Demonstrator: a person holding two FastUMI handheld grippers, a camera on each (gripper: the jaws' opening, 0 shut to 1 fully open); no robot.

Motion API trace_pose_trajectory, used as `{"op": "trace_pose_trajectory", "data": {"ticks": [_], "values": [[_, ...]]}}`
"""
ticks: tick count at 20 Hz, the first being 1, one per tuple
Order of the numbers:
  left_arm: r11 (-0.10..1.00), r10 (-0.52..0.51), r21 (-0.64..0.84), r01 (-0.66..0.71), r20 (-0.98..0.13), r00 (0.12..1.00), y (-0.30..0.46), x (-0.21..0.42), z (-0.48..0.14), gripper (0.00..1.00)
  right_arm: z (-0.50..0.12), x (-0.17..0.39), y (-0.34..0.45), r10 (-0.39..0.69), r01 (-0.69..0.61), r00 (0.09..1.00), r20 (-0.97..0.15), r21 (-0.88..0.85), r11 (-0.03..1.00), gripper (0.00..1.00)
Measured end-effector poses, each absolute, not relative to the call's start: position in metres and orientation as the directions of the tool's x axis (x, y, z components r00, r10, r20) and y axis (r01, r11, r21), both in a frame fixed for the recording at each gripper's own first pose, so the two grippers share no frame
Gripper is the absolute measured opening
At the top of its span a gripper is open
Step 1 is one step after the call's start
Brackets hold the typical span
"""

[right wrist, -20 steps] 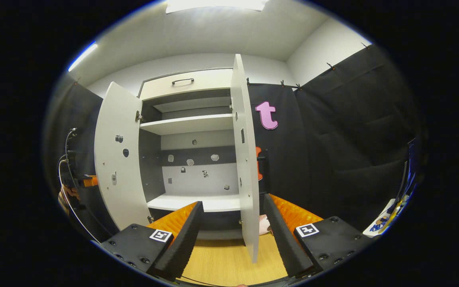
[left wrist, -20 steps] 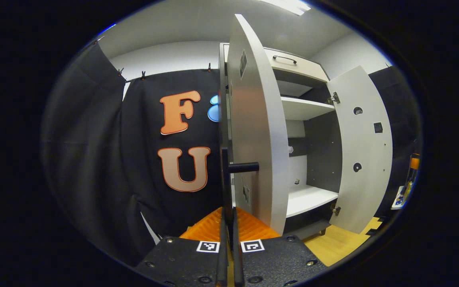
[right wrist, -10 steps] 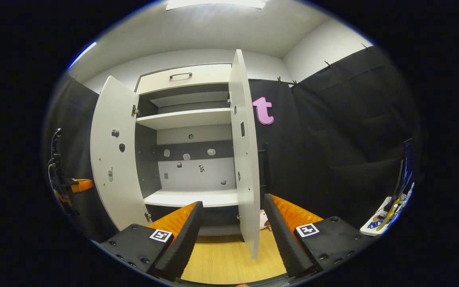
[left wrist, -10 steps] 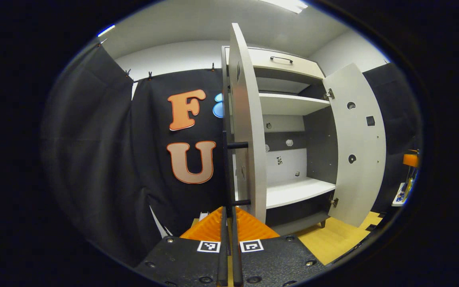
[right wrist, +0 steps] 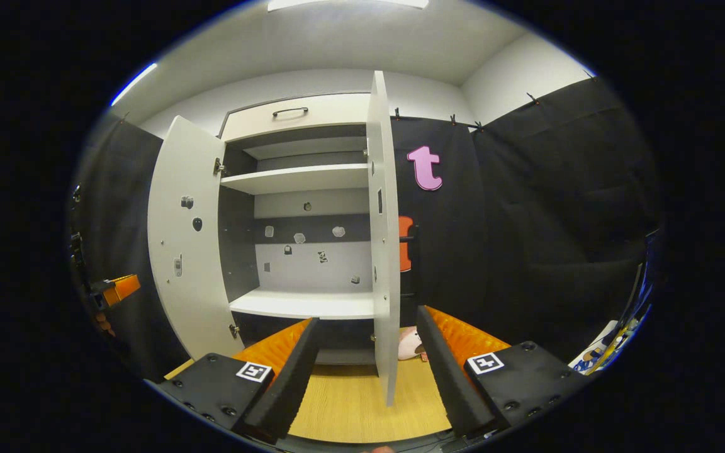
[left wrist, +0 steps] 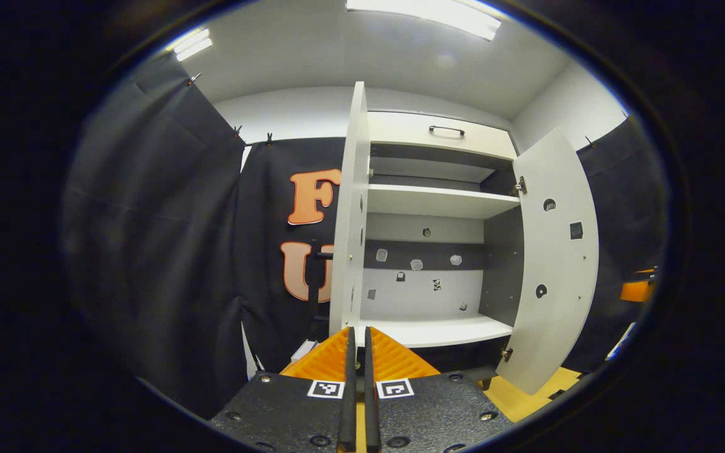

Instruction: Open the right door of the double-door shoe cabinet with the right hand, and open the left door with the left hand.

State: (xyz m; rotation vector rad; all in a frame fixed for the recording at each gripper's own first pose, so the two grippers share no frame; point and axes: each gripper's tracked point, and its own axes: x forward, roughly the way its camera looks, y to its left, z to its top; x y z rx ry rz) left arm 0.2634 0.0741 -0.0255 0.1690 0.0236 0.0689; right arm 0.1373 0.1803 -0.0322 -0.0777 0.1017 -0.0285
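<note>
Partly hidden handle, left door edge-on

White plastered walls rise behind the booth and meet a pale ceiling, where long bright strip lights glow overhead; another strip light runs along the ceiling's left side in the right gripper view. Black cloth curtains hang from small clips along their top edges and cover the lower walls on both sides, falling in soft folds. The floor is light yellow wood-grain boards, seen in both views. A small pink and white soft object lies on the floor near the foot of the curtain.
</note>
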Motion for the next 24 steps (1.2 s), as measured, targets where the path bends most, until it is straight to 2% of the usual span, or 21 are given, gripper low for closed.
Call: {"op": "trace_pose_trajectory", "data": {"ticks": [3,4,5,6,7,8,9,11,12,18,22,23,24], "values": [[0.99,0.049,0.134,-0.047,-0.006,0.999,0.06,0.267,-0.027,0.13,-0.03,0.136,0.183,0.009,-0.014,0.994,-0.108,-0.049,0.999,0.97],[0.992,0.054,0.118,-0.054,-0.002,0.999,0.057,0.266,-0.027,0.25,-0.028,0.135,0.18,0.018,-0.023,0.995,-0.103,-0.048,0.999,0.89],[0.993,0.065,0.101,-0.064,-0.002,0.998,0.056,0.266,-0.027,0.31,-0.028,0.135,0.178,0.024,-0.029,0.995,-0.099,-0.055,0.998,0.89],[0.994,0.065,0.088,-0.064,-0.009,0.998,0.051,0.265,-0.029,0.44,-0.026,0.133,0.176,0.029,-0.035,0.995,-0.094,-0.064,0.997,0.89],[0.994,0.075,0.077,-0.074,-0.014,0.997,0.05,0.262,-0.031,0.51,-0.026,0.132,0.174,0.032,-0.039,0.995,-0.095,-0.069,0.997,0.89],[0.995,0.08,0.064,-0.079,-0.013,0.997,0.049,0.262,-0.031,0.69,-0.026,0.128,0.172,0.037,-0.044,0.995,-0.096,-0.069,0.997,0.89],[0.996,0.082,0.048,-0.081,-0.012,0.997,0.047,0.261,-0.031,0.73,-0.024,0.126,0.172,0.042,-0.049,0.995,-0.091,-0.067,0.997,0.89],[0.996,0.083,0.013,-0.083,-0.009,0.996,0.042,0.264,-0.033,0.94,-0.021,0.122,0.17,0.049,-0.055,0.995,-0.084,-0.065,0.996,0.89],[0.996,0.089,-0.004,-0.089,-0.005,0.996,0.041,0.263,-0.031,0.97,-0.02,0.121,0.171,0.056,-0.061,0.995,-0.083,-0.066,0.996,0.89],[0.986,0.154,0.065,-0.155,0.023,0.988,0.054,0.261,-0.024,0.94,-0.02,0.115,0.175,0.064,-0.071,0.995,-0.076,-0.085,0.994,0.89],[0.988,0.127,0.08,-0.131,0.045,0.991,0.05,0.263,-0.021,0.95,-0.022,0.113,0.178,0.062,-0.069,0.995,-0.08,-0.087,0.994,0.89],[0.989,0.119,0.08,-0.123,0.046,0.992,0.049,0.264,-0.021,0.92,-0.022,0.115,0.179,0.062,-0.069,0.995,-0.082,-0.086,0.994,0.89],[0.99,0.112,0.081,-0.116,0.046,0.993,0.047,0.265,-0.022,0.95,-0.022,0.113,0.18,0.063,-0.07,0.995,-0.082,-0.085,0.994,0.89]]}}
